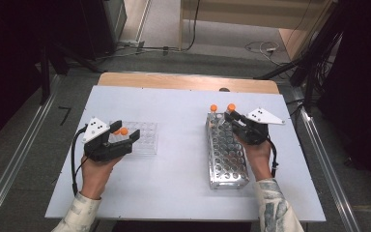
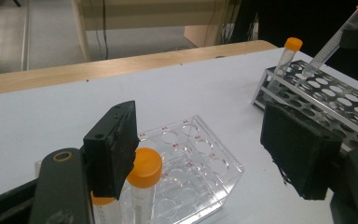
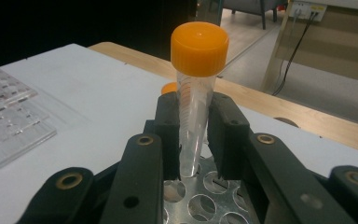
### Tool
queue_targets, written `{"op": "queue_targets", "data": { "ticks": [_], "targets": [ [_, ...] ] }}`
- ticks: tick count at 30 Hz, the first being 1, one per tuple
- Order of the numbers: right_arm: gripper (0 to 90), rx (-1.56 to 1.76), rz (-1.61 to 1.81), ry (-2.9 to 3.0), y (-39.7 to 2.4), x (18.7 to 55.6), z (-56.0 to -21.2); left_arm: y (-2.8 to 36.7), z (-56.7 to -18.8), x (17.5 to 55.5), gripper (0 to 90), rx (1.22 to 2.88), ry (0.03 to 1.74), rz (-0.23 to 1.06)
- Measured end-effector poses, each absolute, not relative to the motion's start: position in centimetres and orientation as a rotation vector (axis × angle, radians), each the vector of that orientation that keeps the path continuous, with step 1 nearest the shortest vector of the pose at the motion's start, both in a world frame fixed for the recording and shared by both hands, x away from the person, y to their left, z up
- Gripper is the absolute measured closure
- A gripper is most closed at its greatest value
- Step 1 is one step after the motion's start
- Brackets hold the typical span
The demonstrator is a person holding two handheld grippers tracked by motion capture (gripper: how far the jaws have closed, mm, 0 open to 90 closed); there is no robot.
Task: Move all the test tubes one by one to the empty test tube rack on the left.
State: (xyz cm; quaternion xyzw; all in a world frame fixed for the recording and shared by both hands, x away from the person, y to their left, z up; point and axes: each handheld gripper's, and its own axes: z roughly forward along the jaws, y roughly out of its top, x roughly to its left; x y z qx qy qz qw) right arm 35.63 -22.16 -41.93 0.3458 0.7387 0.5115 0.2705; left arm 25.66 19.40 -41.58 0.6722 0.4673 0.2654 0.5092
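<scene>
In the left gripper view we lose the lower parts of two orange-capped tubes (image 2: 142, 186) below the bottom edge, one half behind the gripper's black pad. In the right gripper view, a second orange cap (image 3: 168, 87) peeks out behind the jaws, and the metal rack (image 3: 205, 205) runs off the bottom edge.

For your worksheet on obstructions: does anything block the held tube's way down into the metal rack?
Nothing visible does. The right gripper holds the orange-capped tube with its tip at an open hole of the metal rack.
</scene>
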Motion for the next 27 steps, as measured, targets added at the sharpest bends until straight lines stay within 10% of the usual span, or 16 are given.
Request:
{"op": "queue_targets", "data": {
  "ticks": [27],
  "targets": [
    [72.5,0.763,1.42,2.182,-18.2,29.8,-40.3,17.5,-40.8,24.4,26.6,1.646,1.038,0.621]
  ]
}}
